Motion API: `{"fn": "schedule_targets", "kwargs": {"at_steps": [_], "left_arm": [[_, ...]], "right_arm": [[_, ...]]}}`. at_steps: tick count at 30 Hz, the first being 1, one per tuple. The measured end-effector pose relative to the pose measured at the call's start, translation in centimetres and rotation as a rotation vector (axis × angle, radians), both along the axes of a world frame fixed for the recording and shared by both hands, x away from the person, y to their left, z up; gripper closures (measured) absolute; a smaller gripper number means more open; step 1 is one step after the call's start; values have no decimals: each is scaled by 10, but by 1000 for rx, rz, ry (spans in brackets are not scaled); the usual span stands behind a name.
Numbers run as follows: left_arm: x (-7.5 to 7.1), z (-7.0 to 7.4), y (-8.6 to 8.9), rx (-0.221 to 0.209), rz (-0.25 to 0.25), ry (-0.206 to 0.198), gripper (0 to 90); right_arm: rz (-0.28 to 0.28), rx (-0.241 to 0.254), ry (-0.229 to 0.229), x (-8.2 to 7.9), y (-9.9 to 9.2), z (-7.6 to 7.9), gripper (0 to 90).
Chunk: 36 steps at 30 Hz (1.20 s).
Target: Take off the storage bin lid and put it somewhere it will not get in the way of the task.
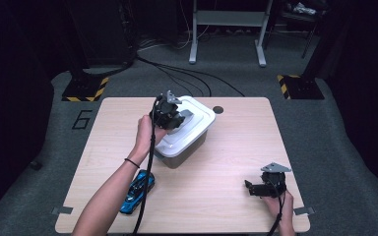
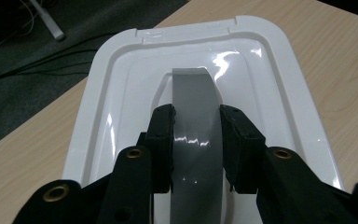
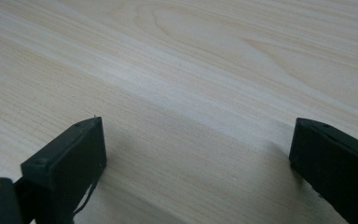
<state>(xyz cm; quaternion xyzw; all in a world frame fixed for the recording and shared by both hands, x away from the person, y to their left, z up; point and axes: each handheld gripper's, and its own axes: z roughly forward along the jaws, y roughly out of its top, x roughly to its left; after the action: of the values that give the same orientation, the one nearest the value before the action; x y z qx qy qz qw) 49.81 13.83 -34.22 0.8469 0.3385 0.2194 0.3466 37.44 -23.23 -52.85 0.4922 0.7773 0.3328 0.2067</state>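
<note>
Grey handle [image 2: 193, 135] of the white lid [image 2: 121, 88] sits between the jaws of our left gripper [image 1: 174, 117], which are clamped on its two sides. We read the handle's long axis as running straight away from the jaws, along the lid's length, toward the lid's far edge. The lidded box [image 1: 187, 145] stands behind the blue toy car [image 1: 137, 191]. Our right gripper [image 1: 257, 188] rests well right of the box, jaws wide apart over the bare table [image 3: 214, 56].
</note>
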Motion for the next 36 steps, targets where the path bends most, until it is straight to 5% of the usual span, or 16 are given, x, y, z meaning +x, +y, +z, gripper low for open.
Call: {"fn": "schedule_targets", "kwargs": {"at_steps": [13,24,36], "left_arm": [[-7,27,23,-18,40,-50,668],[-10,47,68,-41,124,-91,668],[-9,50,113,-43,215,-99,668]], "right_arm": [[-2,2,-2,0,0,0,31],[-3,3,0,0,0,0,31],[-7,3,0,0,1,0,31]]}}
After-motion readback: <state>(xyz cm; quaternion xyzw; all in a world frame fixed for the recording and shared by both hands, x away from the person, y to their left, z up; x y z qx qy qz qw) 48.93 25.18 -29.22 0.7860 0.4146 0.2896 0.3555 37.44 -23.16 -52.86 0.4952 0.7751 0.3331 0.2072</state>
